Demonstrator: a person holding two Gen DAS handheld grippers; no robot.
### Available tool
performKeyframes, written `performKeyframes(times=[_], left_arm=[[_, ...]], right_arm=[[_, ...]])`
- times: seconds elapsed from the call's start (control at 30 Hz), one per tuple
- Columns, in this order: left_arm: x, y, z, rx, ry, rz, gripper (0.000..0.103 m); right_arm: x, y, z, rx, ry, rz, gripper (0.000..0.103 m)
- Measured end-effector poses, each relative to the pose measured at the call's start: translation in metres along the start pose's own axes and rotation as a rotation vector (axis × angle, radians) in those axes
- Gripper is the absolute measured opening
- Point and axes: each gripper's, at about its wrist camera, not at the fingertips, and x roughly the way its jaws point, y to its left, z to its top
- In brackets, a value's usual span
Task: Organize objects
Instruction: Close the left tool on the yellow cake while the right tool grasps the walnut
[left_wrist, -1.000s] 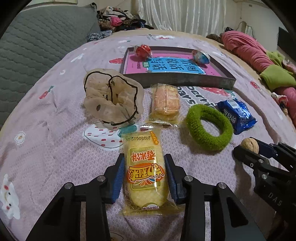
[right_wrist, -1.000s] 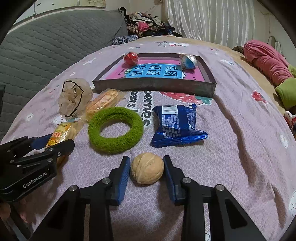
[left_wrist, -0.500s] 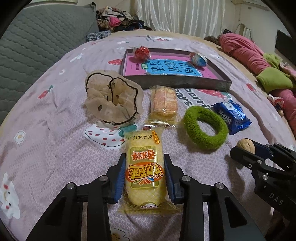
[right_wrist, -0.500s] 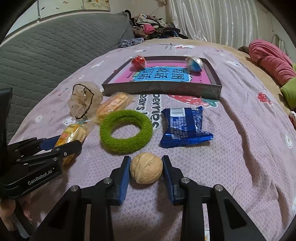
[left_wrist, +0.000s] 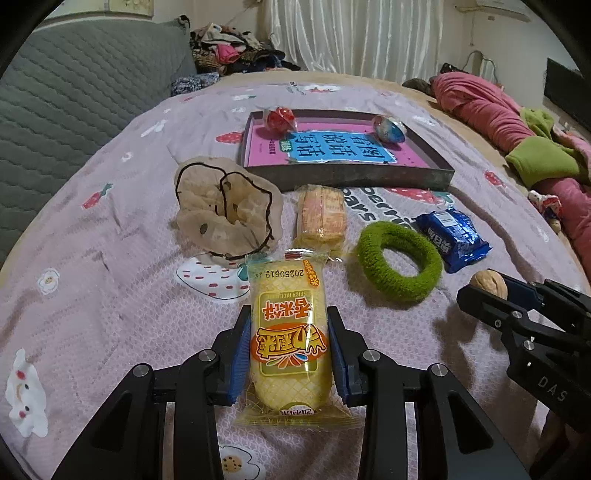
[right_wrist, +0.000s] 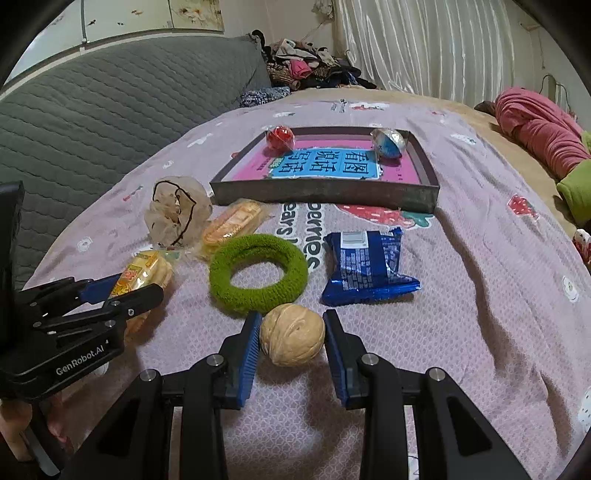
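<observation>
**Two grips closed on bedspread items**

Two grippers clamp goods: left gripper squeezes the yellow snack pack; right gripper pinches the walnut. At twelve o'clock lies the green ring, open bedspread at three, tray farthest.

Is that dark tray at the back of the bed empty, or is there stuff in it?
Not empty. The tray holds a pink and blue book, a red foil ball and a blue and silver one in its far corners.

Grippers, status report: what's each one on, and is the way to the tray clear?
Left gripper shut on yellow snack. Right gripper shut on walnut. Green ring and blue packet lie before tray.
</observation>
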Motion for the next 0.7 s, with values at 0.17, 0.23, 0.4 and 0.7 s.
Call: performKeyframes(times=[0.17,0.23,0.4,0.7], left_arm=[[-0.007,-0.002,0.0,0.007,-0.022,0.0,0.039],[-0.011,-0.003,0.0,0.008,-0.033,-0.001,0.039],[-0.018,-0.004,0.002,0.011,-0.051,0.0,0.039],[-0.038,-0.004,0.005,0.009,-0.108,-0.007,0.039]], right_arm=[[-0.007,0.002,0.002,-0.005,-0.022,0.004,0.034],[-0.01,0.003,0.003,-0.007,-0.032,0.004,0.034],[-0.017,0.003,0.006,-0.005,-0.055,0.001,0.034],[-0.03,0.003,0.01,-0.006,-0.101,-0.002,0.034]])
